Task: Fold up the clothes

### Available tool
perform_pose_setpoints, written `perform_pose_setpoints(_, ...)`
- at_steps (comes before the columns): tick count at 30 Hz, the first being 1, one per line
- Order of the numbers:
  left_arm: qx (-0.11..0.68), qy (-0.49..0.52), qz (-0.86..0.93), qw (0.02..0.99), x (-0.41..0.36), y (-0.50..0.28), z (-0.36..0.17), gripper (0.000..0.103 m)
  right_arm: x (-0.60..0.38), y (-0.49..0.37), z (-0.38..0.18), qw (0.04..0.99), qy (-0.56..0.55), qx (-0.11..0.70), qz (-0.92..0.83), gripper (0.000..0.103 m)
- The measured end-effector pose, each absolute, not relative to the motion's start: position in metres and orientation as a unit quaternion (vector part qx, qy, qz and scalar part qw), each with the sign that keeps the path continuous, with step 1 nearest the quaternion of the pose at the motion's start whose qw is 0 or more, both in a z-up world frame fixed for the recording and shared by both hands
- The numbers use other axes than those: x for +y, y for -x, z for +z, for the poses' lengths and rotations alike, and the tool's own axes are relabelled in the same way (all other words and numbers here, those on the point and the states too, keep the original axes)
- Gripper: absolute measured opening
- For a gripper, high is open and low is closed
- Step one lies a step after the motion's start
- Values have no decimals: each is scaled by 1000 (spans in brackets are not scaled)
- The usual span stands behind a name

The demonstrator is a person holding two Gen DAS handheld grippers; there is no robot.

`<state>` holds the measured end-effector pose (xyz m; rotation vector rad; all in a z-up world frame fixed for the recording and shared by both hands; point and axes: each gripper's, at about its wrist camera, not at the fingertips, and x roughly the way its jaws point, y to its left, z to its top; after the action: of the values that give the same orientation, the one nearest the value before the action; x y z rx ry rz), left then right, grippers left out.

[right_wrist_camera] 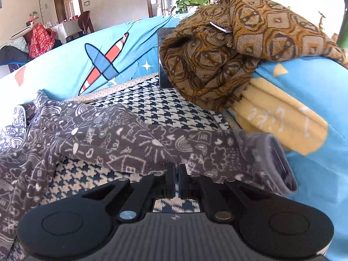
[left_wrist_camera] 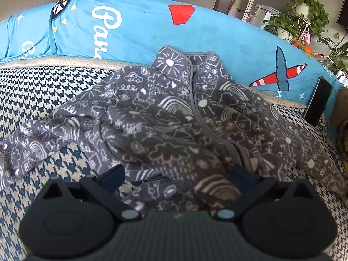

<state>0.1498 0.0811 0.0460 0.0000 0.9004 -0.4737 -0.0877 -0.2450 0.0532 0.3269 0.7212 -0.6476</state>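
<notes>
A grey fleece jacket (left_wrist_camera: pixel 169 113) with white doodle print lies spread front-up on the houndstooth sofa seat (left_wrist_camera: pixel 43 91), collar toward the backrest. My left gripper (left_wrist_camera: pixel 177 177) sits at its near hem, open, its fingers (left_wrist_camera: pixel 113 176) wide apart with bunched hem fabric lying between them. In the right wrist view one sleeve (right_wrist_camera: pixel 130 143) stretches across to its blurred cuff (right_wrist_camera: pixel 276 165). My right gripper (right_wrist_camera: pixel 176 169) is shut on the near edge of that sleeve, which hangs slightly off the seat (right_wrist_camera: pixel 152 106).
A blue backrest cover (left_wrist_camera: pixel 141 28) with a plane print runs behind the jacket. A heap of brown patterned cloth (right_wrist_camera: pixel 228 50) and a yellow and blue blanket (right_wrist_camera: pixel 282 117) crowd the right end. A dark phone (left_wrist_camera: pixel 317 102) leans there. Potted plants (left_wrist_camera: pixel 304 15) stand beyond.
</notes>
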Motion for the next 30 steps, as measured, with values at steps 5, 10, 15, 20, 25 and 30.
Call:
perform_pose_setpoints(5, 410, 20, -202, 889, 108, -147, 60, 103, -239, 99, 52, 841, -153, 356, -378, 5)
perform_pose_setpoints(10, 416, 21, -190, 889, 136, -121, 55, 103, -212, 97, 53, 863, -170, 352, -320, 16)
perform_pose_setpoints(15, 422, 20, -193, 886, 156, -96, 47, 103, -180, 91, 51, 877, -207, 349, -257, 19)
perform_pose_setpoints(20, 436, 39, -181, 881, 176, -80, 36, 103, -154, 85, 48, 883, -217, 354, -220, 23)
perform_pose_setpoints(25, 438, 44, -166, 883, 188, -66, 29, 103, -130, 84, 43, 888, -232, 353, -180, 27)
perform_pose_setpoints(30, 427, 45, -154, 890, 197, -51, 26, 103, -101, 82, 37, 892, -242, 358, -134, 28)
